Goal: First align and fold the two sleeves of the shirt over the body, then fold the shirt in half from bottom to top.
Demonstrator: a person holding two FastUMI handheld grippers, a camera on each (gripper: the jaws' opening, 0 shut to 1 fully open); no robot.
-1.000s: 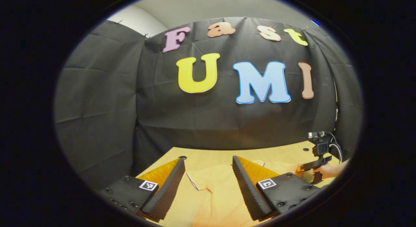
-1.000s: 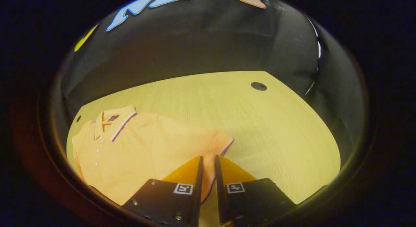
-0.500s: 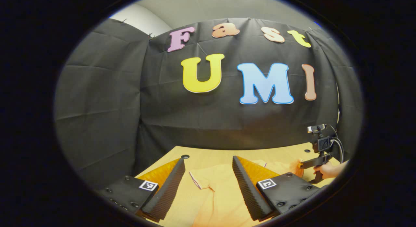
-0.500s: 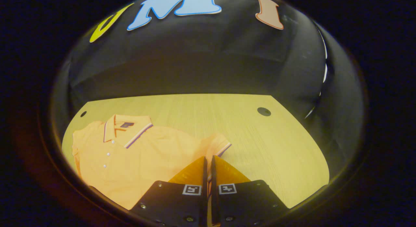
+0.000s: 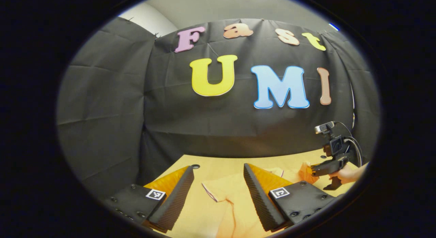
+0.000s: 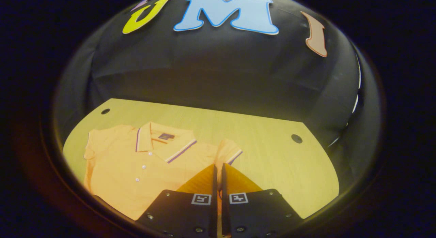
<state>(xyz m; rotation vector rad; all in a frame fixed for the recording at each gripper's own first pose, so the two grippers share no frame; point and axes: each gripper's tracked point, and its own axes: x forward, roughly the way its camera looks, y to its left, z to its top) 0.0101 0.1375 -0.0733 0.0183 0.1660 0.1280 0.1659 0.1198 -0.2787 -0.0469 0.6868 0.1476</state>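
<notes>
Two fingers of the right gripper (image 6: 218,169) pinch the striped-cuff sleeve (image 6: 227,152) of the orange polo shirt (image 6: 136,163) on the pale wooden tabletop (image 6: 272,156); the left gripper (image 5: 218,183) hovers wide apart above the other sleeve (image 5: 218,190).

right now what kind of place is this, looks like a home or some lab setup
Most likely a staged recording booth, not a home: black cloth walls hang around a bare wooden table, an orange polo shirt lies spread on it, and a person's hand holds a camera-fitted right gripper.
</notes>
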